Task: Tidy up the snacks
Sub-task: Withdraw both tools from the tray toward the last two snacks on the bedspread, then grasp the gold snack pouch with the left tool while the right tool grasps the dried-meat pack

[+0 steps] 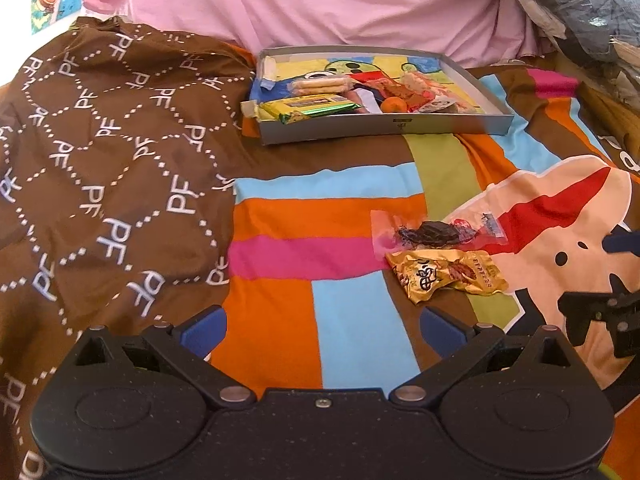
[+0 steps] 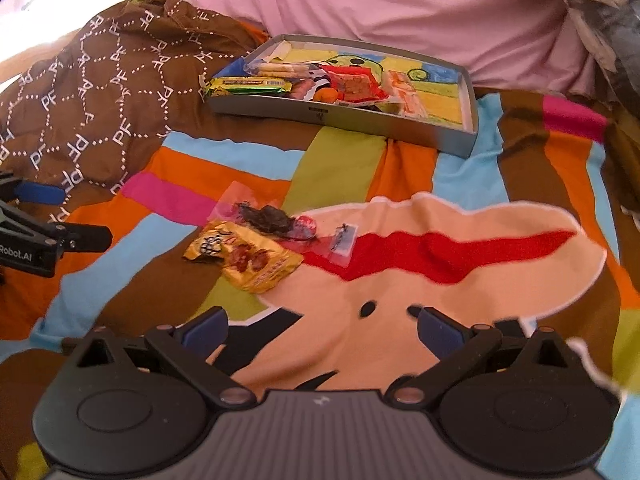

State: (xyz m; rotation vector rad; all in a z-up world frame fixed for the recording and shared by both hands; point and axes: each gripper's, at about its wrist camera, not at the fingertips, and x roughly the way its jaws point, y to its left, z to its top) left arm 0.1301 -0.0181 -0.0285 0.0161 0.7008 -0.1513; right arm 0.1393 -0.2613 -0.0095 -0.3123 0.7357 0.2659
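Observation:
A grey shallow box (image 1: 384,126) (image 2: 360,120) at the back holds several snacks, among them a green-yellow bar (image 1: 308,109) (image 2: 250,85) and a pack of biscuits (image 1: 320,85). Two snacks lie loose on the striped bedspread: a clear packet with a dark snack (image 1: 434,234) (image 2: 272,220) and a gold packet (image 1: 448,274) (image 2: 248,258) just in front of it. My left gripper (image 1: 322,328) is open and empty, to the left of and nearer than both packets. My right gripper (image 2: 322,326) is open and empty, nearer than the packets and to their right.
A brown patterned cloth (image 1: 104,168) (image 2: 92,92) lies bunched on the left. Pink fabric (image 1: 320,0) (image 2: 380,4) rises behind the box. A pile of dark and white bags (image 1: 580,8) sits at the back right. The other gripper shows at each view's edge (image 1: 612,312) (image 2: 36,236).

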